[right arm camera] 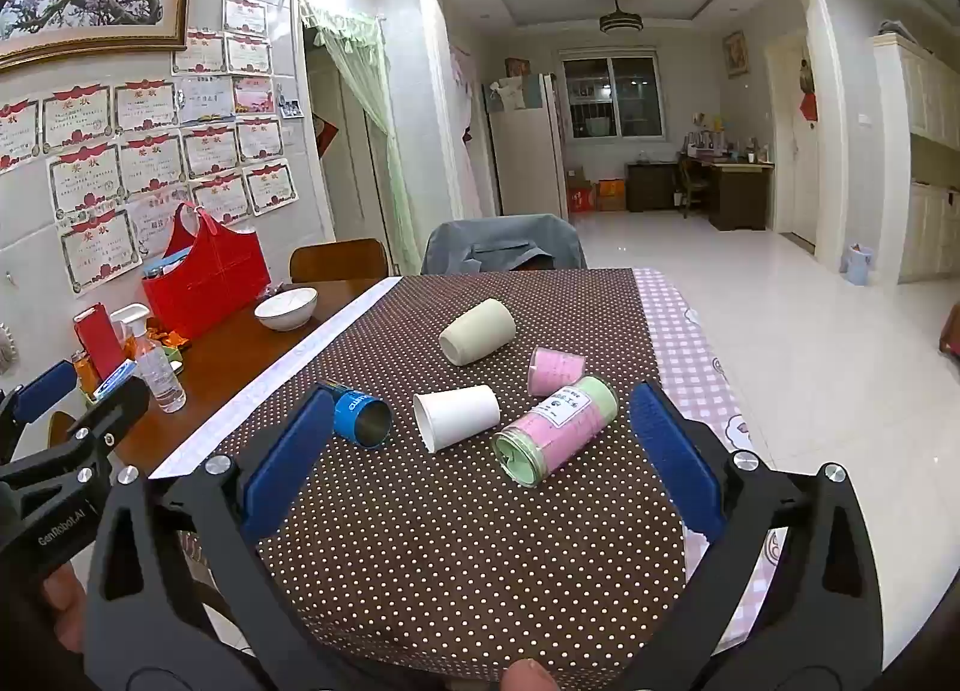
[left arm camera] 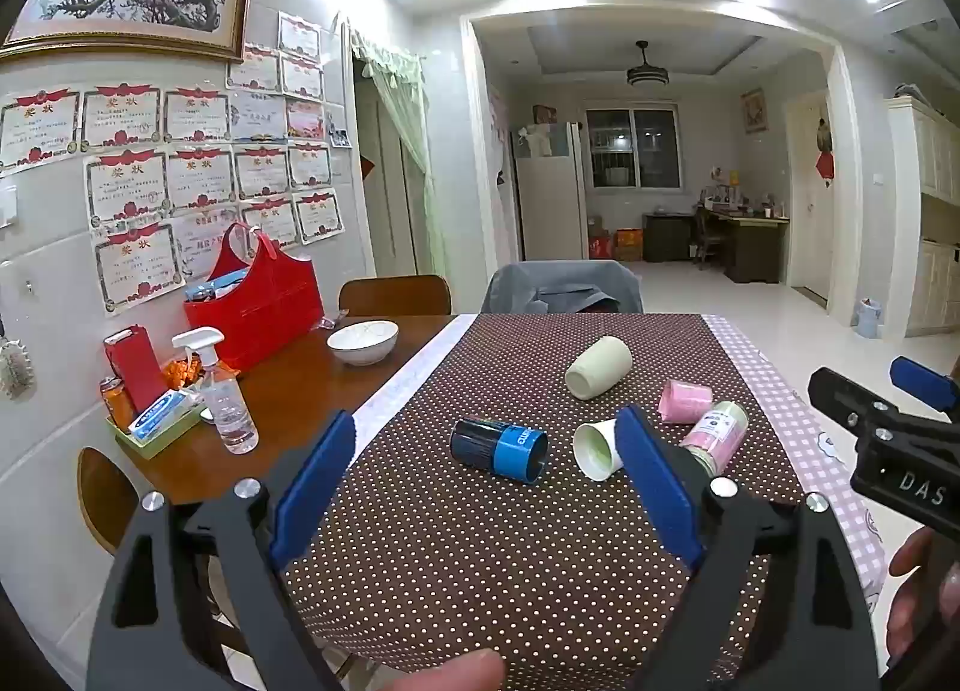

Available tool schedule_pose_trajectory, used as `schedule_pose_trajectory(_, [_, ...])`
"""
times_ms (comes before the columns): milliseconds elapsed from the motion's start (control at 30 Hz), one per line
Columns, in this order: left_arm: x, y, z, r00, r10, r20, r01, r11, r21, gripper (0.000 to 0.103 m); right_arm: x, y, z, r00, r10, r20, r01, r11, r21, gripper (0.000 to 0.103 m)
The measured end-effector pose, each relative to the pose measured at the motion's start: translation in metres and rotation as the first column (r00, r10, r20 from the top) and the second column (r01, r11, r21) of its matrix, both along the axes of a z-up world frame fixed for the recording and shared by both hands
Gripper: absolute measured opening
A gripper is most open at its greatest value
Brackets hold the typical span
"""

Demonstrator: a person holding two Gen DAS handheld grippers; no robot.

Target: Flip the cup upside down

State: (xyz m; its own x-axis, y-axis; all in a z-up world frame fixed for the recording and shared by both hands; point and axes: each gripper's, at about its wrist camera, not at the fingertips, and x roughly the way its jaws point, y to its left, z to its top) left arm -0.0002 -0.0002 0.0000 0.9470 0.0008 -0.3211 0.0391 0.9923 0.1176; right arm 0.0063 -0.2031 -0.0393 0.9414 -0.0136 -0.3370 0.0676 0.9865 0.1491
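Several cups lie on their sides on the brown dotted cloth (left arm camera: 480,559). A blue and black cup (left arm camera: 498,449) (right arm camera: 359,414), a white paper cup (left arm camera: 595,450) (right arm camera: 457,416), a pink and green glass cup (left arm camera: 717,434) (right arm camera: 555,430), a small pink cup (left arm camera: 684,401) (right arm camera: 553,370) and a cream cup (left arm camera: 598,366) (right arm camera: 477,330). My left gripper (left arm camera: 486,487) is open, above the cloth's near part. My right gripper (right arm camera: 480,451) is open, short of the cups. Both are empty.
On the bare wood at the left stand a spray bottle (left arm camera: 225,397), a white bowl (left arm camera: 362,341), a red bag (left arm camera: 258,307) and a tray of small items (left arm camera: 159,421). Chairs (left arm camera: 561,286) stand at the far end. The table's right edge drops to the floor (right arm camera: 810,367).
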Motion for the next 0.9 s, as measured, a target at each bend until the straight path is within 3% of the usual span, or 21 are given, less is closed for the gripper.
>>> schedule_pose_trajectory(900, [0.0052,-0.0007,-0.0057,1.0,-0.006,-0.016,0.006,1.0,-0.008,0.087,0.0054,0.0044,0.0049,1.0,0.001,-0.003,-0.001,1.0,-0.004,0.097])
